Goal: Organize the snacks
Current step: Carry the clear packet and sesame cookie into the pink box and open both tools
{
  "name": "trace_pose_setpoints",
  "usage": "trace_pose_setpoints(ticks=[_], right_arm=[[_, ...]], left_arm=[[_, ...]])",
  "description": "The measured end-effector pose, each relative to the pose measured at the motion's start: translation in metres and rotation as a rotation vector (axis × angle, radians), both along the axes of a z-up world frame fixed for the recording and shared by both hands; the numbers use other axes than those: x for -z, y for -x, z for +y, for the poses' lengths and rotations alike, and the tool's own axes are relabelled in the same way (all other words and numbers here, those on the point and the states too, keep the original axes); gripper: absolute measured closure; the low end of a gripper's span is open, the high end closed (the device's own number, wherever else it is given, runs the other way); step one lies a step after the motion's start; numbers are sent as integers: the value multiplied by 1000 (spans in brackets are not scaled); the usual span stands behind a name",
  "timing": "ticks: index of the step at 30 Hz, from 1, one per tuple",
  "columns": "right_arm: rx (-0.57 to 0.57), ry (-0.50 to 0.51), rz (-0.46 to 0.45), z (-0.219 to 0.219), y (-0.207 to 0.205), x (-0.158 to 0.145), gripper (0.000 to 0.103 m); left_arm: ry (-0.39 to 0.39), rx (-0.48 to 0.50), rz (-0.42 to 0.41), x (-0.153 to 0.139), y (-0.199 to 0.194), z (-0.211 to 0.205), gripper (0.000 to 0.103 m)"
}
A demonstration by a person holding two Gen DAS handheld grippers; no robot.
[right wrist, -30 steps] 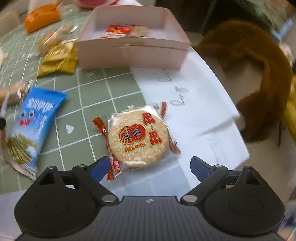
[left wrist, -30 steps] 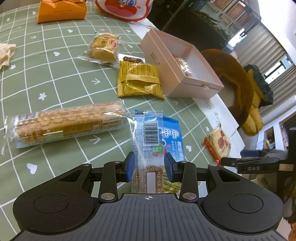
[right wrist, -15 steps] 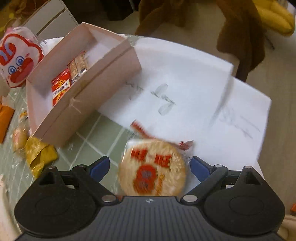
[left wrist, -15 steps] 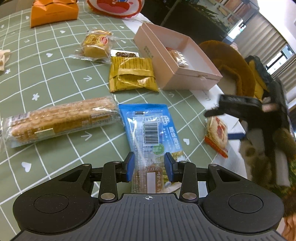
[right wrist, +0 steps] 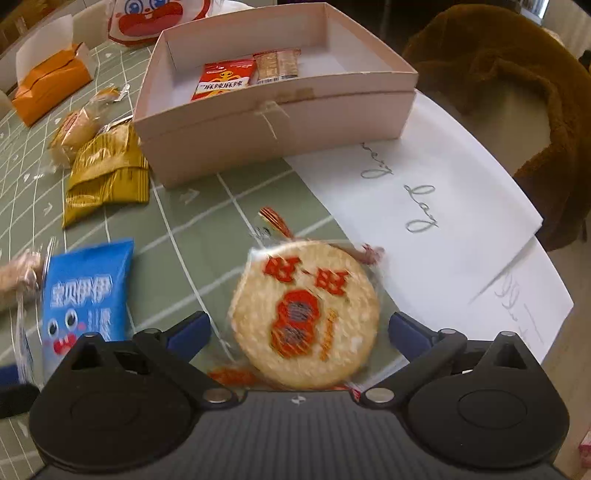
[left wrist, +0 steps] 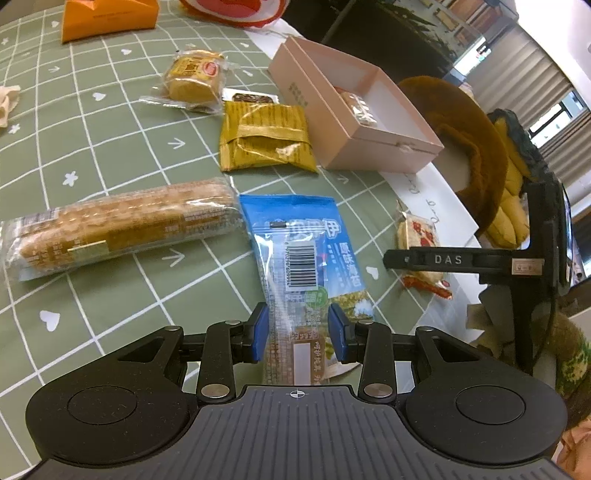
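Note:
My left gripper [left wrist: 297, 338] is shut on a clear-wrapped snack bar [left wrist: 301, 273] with a barcode, held just above a blue packet [left wrist: 340, 236] on the green checked tablecloth. My right gripper [right wrist: 299, 328] straddles a round rice cracker [right wrist: 306, 314] in a clear red-printed wrapper. Its jaws are opening, and the pads stand clear of the cracker on both sides. In the left wrist view, one of its fingers [left wrist: 443, 258] hangs over that cracker [left wrist: 417, 236]. The pink box [right wrist: 273, 122] behind holds a red packet [right wrist: 225, 79] and a brown bar [right wrist: 277, 64].
A long biscuit pack [left wrist: 122, 229], a yellow packet [left wrist: 266, 140], a small wrapped cake [left wrist: 192, 75] and an orange box [left wrist: 107, 18] lie on the cloth. White paper [right wrist: 424, 206] covers the table's right edge. A brown furry chair [right wrist: 517, 92] stands beyond it.
My right gripper has swung in over the rice cracker and spread its jaws wider around it. The left gripper has kept its hold on the bar and barely moved.

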State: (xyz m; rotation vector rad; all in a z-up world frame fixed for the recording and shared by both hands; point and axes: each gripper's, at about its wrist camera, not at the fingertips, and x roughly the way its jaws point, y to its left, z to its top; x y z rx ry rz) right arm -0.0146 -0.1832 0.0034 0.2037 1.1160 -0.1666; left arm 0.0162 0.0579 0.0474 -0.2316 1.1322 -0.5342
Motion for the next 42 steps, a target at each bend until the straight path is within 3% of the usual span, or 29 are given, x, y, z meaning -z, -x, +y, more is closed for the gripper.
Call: trace_pose_setpoints(ticks=[2, 5, 9, 14, 15, 16, 17, 21, 24, 26, 27, 28, 31, 35, 37, 42], right_arm=[[18, -8, -14, -7, 8, 0, 3], [31, -2, -29, -16, 15, -4, 22], [21, -38, -24, -24, 26, -12, 24], [-11, -53, -113, -41, 47, -52, 26], [-14, -55, -137, -44, 49, -62, 37], [-23, -62, -180, -50, 50, -77, 66], [-37, -75, -205, -57, 48, -89, 71], [-67, -106, -340, -85, 31, -139, 71], [-123, -170, -366, -104, 13, -152, 67], [-159, -161, -347, -111, 9, -147, 36], [-173, -155, -333, -115, 9, -140, 13], [-170, -147, -321, -118, 11, -132, 8], [-127, -141, -220, -121, 23, -95, 7], [-113, -254, -93, -109, 52, -48, 7], [-94, -271, -42, -93, 63, -28, 7], [-43, -256, 0, -57, 74, -6, 7]], left_arm=[[-3, 12, -2, -1, 1, -4, 64], [-14, 32, -4, -2, 6, -11, 64], [-21, 66, -6, -8, 13, -24, 64], [7, 90, -52, -35, 8, -50, 64], [10, 97, -77, -44, 4, -57, 64], [10, 104, -107, -55, 0, -65, 64], [11, 110, -134, -66, -6, -72, 64], [33, 90, -216, -106, -38, -95, 64], [11, 51, -252, -119, -53, -104, 64], [6, 37, -240, -113, -56, -106, 64], [3, 31, -223, -105, -55, -108, 64], [0, 27, -200, -95, -52, -106, 64], [-14, 21, -94, -55, -43, -105, 64], [-49, 43, 56, -3, -24, -109, 64], [-52, 61, 82, 7, -13, -107, 63], [-97, 99, 57, 7, -2, -106, 63]])
